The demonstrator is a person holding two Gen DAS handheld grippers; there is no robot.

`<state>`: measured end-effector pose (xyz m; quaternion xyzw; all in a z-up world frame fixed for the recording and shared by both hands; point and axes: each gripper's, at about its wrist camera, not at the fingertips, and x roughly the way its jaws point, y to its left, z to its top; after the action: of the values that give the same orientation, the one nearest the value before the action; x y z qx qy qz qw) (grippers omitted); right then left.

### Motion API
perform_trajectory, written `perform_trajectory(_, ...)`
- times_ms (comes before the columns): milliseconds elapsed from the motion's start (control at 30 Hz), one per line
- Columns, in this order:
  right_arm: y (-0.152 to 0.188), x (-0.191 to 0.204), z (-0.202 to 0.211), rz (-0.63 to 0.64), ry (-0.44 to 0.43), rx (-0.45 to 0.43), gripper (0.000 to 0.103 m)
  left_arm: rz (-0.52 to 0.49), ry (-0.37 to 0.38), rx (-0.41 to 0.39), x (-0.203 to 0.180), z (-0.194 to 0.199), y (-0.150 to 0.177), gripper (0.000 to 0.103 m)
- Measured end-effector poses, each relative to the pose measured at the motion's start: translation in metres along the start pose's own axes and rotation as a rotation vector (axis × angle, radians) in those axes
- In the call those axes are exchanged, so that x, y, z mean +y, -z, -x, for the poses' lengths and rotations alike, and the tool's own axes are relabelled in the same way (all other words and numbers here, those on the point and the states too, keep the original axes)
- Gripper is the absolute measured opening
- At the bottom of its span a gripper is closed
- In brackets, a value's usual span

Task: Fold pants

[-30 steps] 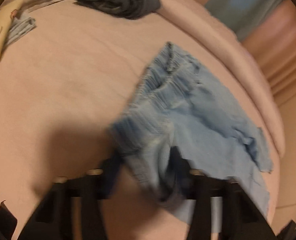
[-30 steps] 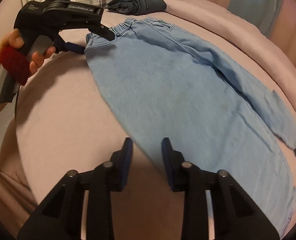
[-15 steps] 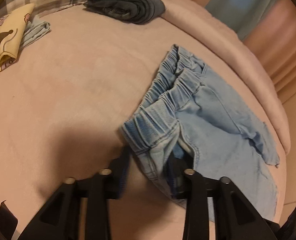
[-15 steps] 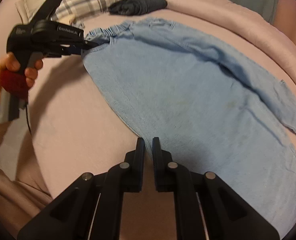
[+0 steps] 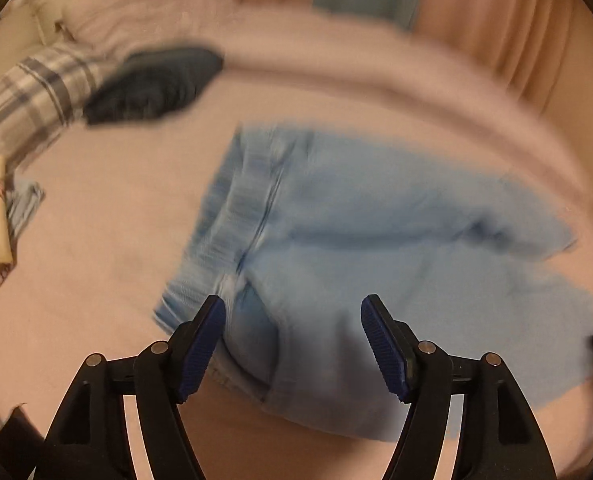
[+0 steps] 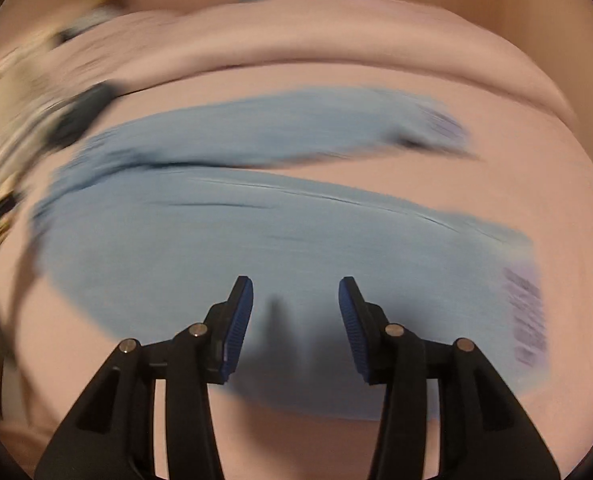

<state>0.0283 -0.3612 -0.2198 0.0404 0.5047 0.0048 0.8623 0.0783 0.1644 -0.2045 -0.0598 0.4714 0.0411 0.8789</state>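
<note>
Clearly the pants (image 5: 336, 240) are soft, limp denim lying flat on the bed (image 5: 116, 220) under both opening, empty tools, left gripper (image 5: 292, 344) over the stiffer waistband, the best hold, right gripper (image 6: 295, 324) over a leg, bare bedding ahead.

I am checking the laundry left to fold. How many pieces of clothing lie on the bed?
2 clear ones: light blue jeans spread in the middle, and a dark folded garment behind them beside the plaid pillow. Blurred items at the left edge may be more.
</note>
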Motion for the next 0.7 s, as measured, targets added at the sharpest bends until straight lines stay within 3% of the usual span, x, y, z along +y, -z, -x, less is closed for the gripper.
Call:
perform_trajectory(33, 0.006, -0.015, -0.007, -0.024, 0.048, 0.036, 0.045, -0.026, -0.037, 0.053, 0.001, -0.018, 0.006, 0.070)
perform_trajectory(100, 0.020, -0.048, -0.003, -0.097, -0.034, 0.008, 0.038, -0.090, -0.052, 0.023, -0.003, -0.016, 0.012, 0.071)
perform_trajectory(167, 0.021, -0.062, 0.004, -0.139, 0.021, 0.039, 0.036, -0.134, -0.066, 0.041, -0.010, -0.009, 0.006, 0.071)
perform_trajectory(200, 0.018, -0.068, 0.010, -0.166, 0.036, 0.035, 0.040, -0.138, -0.050, 0.030, -0.012, -0.004, 0.001, 0.071)
perform_trajectory(300, -0.009, -0.073, 0.019, -0.237, -0.121, -0.062, 0.047, -0.153, 0.031, -0.068, -0.024, 0.013, -0.027, 0.071)
perform_trajectory(333, -0.025, -0.074, 0.014, -0.273, -0.196, -0.094, 0.049, -0.140, 0.084, -0.097, -0.027, 0.014, -0.040, 0.071)
perform_trajectory(400, -0.057, -0.067, -0.009, -0.342, -0.264, -0.123, 0.050, -0.085, 0.149, -0.117, -0.027, 0.002, -0.065, 0.072)
perform_trajectory(500, -0.107, -0.071, -0.059, -0.516, -0.261, -0.142, 0.049, -0.031, 0.118, -0.109, -0.027, -0.032, -0.103, 0.072)
perform_trajectory(600, -0.131, -0.093, -0.109, -0.720, -0.204, -0.092, 0.049, -0.009, 0.079, -0.057, -0.022, -0.071, -0.127, 0.072)
perform_trajectory(633, -0.136, -0.094, -0.117, -0.731, -0.199, -0.095, 0.046, -0.008, 0.050, -0.030, -0.020, -0.080, -0.127, 0.072)
perform_trajectory(700, -0.149, -0.087, -0.124, -0.676, -0.118, -0.096, 0.012, -0.001, -0.013, 0.064, -0.014, -0.106, -0.128, 0.071)
